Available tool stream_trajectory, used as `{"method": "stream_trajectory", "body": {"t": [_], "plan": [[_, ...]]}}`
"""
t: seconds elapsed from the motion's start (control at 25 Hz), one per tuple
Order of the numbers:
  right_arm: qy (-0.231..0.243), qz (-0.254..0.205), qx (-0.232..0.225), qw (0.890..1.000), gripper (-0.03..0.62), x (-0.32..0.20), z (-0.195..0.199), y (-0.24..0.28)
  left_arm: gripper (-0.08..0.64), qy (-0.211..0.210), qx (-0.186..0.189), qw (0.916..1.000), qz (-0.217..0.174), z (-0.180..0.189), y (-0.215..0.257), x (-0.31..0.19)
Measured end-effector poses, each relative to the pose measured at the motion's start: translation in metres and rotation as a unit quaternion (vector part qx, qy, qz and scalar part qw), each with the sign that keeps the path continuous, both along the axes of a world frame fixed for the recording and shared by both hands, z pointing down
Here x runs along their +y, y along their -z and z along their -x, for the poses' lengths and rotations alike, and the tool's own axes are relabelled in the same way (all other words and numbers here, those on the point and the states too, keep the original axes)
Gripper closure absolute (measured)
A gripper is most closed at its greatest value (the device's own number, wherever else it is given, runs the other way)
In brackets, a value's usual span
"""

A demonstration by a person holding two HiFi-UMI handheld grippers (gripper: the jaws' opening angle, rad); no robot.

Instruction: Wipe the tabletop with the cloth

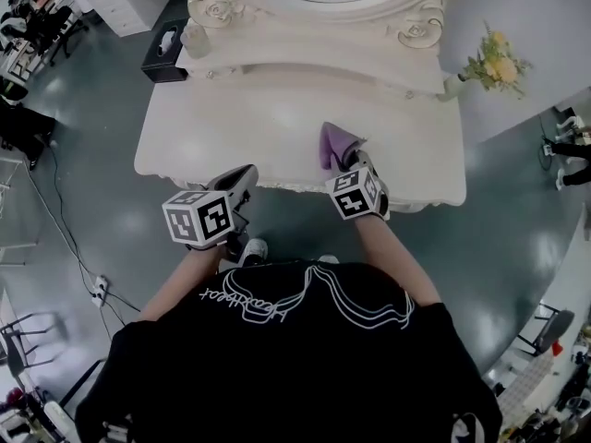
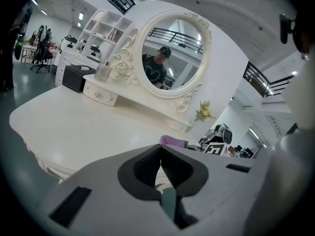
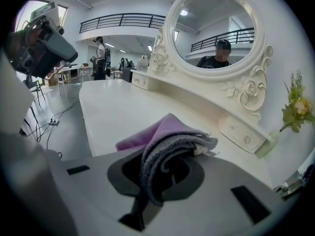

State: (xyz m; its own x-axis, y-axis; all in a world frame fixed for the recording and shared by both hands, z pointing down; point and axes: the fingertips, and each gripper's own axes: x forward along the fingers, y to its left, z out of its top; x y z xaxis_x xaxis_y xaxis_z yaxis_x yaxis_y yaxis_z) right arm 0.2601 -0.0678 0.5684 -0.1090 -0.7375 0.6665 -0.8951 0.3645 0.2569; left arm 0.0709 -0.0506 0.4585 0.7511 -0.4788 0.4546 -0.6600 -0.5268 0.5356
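Desk: white vanity desk (image 1: 277, 127) under an oval mirror (image 2: 170, 53).
Right tongs: I read the right tongs (image 3: 167, 168) clamped on the purple cloth (image 3: 170, 132), with a fold bunched between the jaws.
Cloth: free end on the desk, near the front edge.
Left tongs: left tongs (image 2: 160, 156) closed, pads meeting, nothing held, clear of the cloth.
Containers: vase (image 1: 452, 86) at back right holds yellow flowers (image 1: 499, 63).

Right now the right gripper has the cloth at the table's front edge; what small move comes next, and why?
Probably push the right gripper forward, dragging the cloth across the tabletop. The cloth is clamped and bunched near the front edge, and bare tabletop stretches ahead of it, so a forward stroke looks like the natural start.
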Motion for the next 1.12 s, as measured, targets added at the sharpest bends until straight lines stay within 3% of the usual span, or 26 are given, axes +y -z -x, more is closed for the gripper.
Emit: {"method": "stream_trajectory", "body": {"t": [1.12], "plan": [[-0.022, -0.001, 0.005, 1.000, 0.543, 0.042, -0.113, 0.000, 0.555, -0.026, 0.017, 0.9995, -0.001, -0.105, -0.001, 0.034]]}}
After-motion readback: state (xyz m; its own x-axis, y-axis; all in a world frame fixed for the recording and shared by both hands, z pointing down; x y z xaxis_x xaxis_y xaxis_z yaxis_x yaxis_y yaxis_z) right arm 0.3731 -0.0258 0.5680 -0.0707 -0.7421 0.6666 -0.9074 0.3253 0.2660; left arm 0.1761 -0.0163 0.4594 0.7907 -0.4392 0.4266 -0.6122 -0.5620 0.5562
